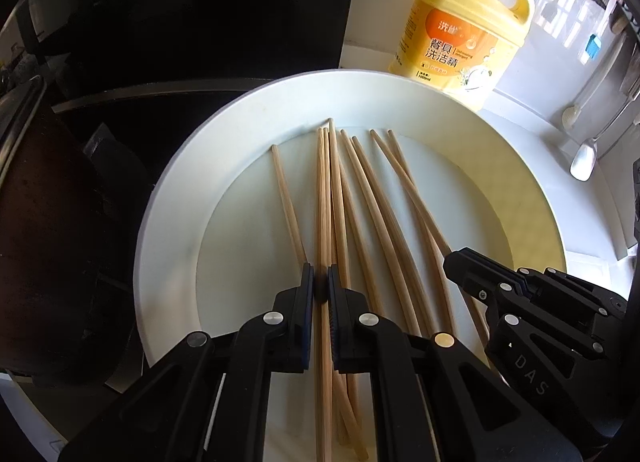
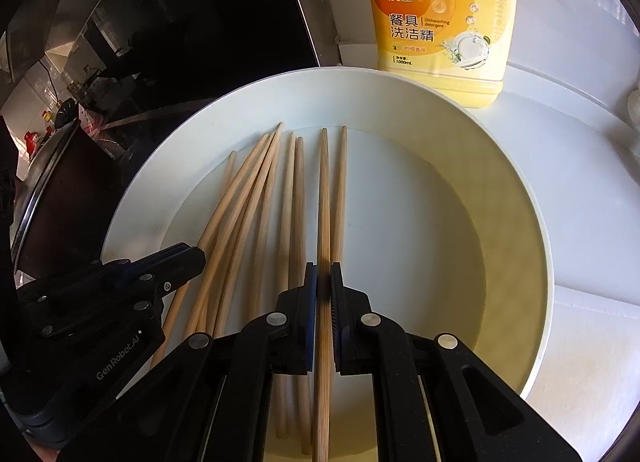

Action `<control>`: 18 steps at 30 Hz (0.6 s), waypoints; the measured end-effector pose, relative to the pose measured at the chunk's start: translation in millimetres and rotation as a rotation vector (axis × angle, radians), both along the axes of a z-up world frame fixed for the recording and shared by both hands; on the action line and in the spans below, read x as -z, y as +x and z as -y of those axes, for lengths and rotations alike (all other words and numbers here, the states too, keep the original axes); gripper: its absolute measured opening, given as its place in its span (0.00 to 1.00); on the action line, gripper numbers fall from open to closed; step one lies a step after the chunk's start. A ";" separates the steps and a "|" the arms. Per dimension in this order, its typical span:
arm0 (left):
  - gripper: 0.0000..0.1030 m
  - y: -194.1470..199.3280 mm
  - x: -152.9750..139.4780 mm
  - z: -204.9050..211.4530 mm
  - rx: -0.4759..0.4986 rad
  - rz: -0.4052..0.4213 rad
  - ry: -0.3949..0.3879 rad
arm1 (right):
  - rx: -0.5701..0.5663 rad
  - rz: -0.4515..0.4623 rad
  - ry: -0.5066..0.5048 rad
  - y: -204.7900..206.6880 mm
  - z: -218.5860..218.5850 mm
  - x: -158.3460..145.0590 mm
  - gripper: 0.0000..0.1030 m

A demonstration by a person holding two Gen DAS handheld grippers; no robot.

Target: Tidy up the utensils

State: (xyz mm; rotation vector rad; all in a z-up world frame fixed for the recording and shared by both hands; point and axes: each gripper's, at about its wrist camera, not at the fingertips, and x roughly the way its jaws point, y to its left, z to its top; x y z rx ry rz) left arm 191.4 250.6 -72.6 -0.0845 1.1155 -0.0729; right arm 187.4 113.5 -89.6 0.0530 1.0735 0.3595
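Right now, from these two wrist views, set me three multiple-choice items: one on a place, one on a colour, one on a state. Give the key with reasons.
1. Where do the chopsticks lie?
A. In the white basin
B. On the counter beside the bottle
C. In a drawer

2. What colour is the detergent bottle?
A. Green
B. Yellow
C. Blue

3. How does the right gripper stand?
A. Wide open above the basin
B. Shut on nothing
C. Shut on a chopstick

Key: 1 A, they rest on the basin's floor inside its rim. 2 B, its body and handle are yellow. 3 C, one chopstick runs between the closed pads.
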 end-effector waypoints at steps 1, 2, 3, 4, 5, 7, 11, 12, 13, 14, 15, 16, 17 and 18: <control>0.08 0.7 0.8 0.7 -0.001 -0.005 -0.003 | -0.004 -0.001 -0.002 0.4 0.4 -0.6 0.06; 0.08 1.6 1.8 0.8 -0.002 -0.012 -0.004 | -0.007 -0.003 -0.003 0.3 0.5 -0.7 0.06; 0.08 1.9 2.7 1.0 -0.005 -0.020 -0.004 | -0.009 -0.006 -0.004 2.0 1.1 -1.1 0.07; 0.08 2.5 2.8 0.8 -0.011 -0.024 -0.004 | -0.010 -0.008 -0.004 2.4 1.6 -1.1 0.07; 0.08 2.5 2.3 -0.1 -0.018 -0.026 -0.004 | -0.010 -0.009 -0.003 2.5 2.6 -1.8 0.07; 0.09 1.5 -1.2 -1.5 -0.029 -0.018 -0.004 | -0.009 0.003 0.006 2.4 4.7 -5.6 0.08; 0.52 -3.2 -12.4 -5.1 -0.066 0.007 0.024 | -0.009 0.034 -0.006 2.0 10.8 -14.9 0.13; 0.66 -5.2 -16.5 -6.9 -0.081 0.015 0.035 | -0.005 0.042 -0.006 1.1 13.4 -17.8 0.16; 0.70 -7.3 -20.8 -9.7 -0.098 0.023 0.045 | -0.001 0.048 -0.006 1.0 15.4 -20.2 0.17; 0.73 -9.3 -24.7 -12.2 -0.113 0.029 0.049 | 0.002 0.053 -0.007 0.0 18.0 -22.7 0.20; 0.75 -10.7 -28.0 -14.8 -0.125 0.028 0.051 | 0.004 0.054 -0.008 -0.7 20.6 -25.0 0.21; 0.75 -11.3 -30.6 -16.5 -0.133 0.025 0.053 | 0.005 0.054 -0.008 -2.1 22.9 -26.9 0.23; 0.77 -12.0 -32.9 -17.8 -0.141 0.020 0.057 | 0.005 0.054 -0.007 -3.5 24.8 -28.5 0.28; 0.79 -12.8 -35.3 -18.6 -0.146 0.018 0.060 | 0.005 0.057 -0.008 -4.6 26.4 -30.3 0.32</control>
